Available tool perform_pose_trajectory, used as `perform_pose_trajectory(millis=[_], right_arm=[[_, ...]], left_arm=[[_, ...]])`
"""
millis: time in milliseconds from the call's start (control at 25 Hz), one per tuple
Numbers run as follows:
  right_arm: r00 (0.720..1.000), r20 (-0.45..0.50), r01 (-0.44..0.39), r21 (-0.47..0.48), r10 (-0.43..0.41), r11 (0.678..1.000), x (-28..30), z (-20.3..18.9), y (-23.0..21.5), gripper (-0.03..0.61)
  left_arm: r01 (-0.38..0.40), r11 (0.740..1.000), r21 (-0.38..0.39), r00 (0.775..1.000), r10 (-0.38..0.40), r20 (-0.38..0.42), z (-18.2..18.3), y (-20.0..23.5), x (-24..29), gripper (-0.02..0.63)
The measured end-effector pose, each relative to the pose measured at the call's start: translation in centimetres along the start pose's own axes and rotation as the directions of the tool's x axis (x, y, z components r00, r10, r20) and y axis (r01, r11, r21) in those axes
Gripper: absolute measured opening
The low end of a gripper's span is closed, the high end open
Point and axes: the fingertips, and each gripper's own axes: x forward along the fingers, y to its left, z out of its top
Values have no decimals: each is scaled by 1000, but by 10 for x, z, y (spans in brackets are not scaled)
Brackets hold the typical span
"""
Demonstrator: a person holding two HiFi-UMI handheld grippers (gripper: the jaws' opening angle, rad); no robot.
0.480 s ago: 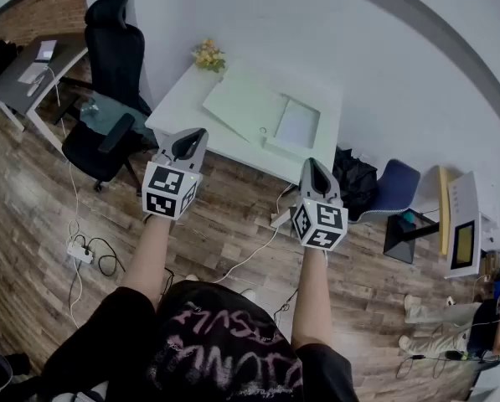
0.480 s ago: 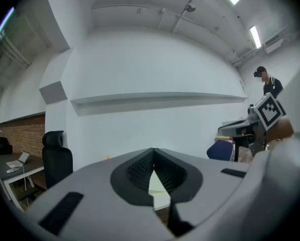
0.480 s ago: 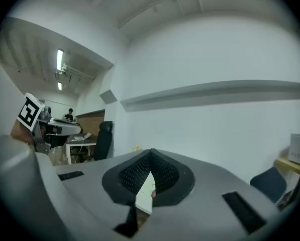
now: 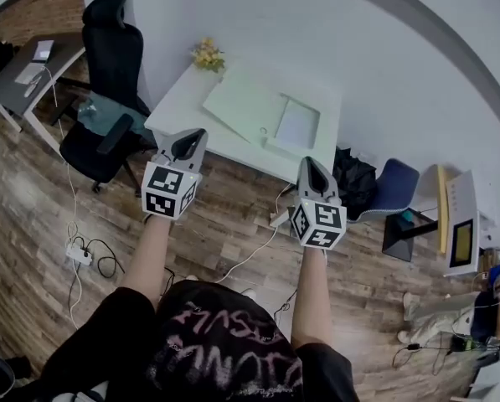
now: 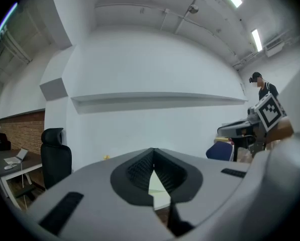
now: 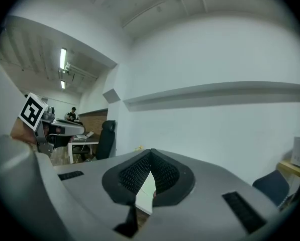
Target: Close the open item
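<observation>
An open pale laptop (image 4: 262,111) lies on the white desk (image 4: 178,99) ahead of me, its lid folded far back and its screen (image 4: 297,125) facing up. My left gripper (image 4: 190,138) is held in the air above the wooden floor, just short of the desk's near edge, jaws shut and empty. My right gripper (image 4: 311,167) hovers level with it to the right, also shut and empty. In the left gripper view the shut jaws (image 5: 153,157) point at the white wall. The right gripper view shows the same of its jaws (image 6: 151,159).
A black office chair (image 4: 107,82) stands left of the desk, and yellow flowers (image 4: 208,54) sit at the desk's far corner. A black bag (image 4: 354,178) and a blue chair (image 4: 394,188) are at the right. A power strip with cables (image 4: 80,254) lies on the floor.
</observation>
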Motion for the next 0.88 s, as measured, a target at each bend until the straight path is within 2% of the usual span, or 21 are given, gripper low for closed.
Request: perform_pose_trajectory(millis=[480,880], right_arm=[[999,-14,40,-10,-40,999,1,0,40,9],[998,-20,67,31,-67,997,16,-3,39,9]], left_arm=[[47,999,-18,999,-47,-8,-17,28,-17,3],[57,998,-22,998,-57,3,-20,44,-9,3]])
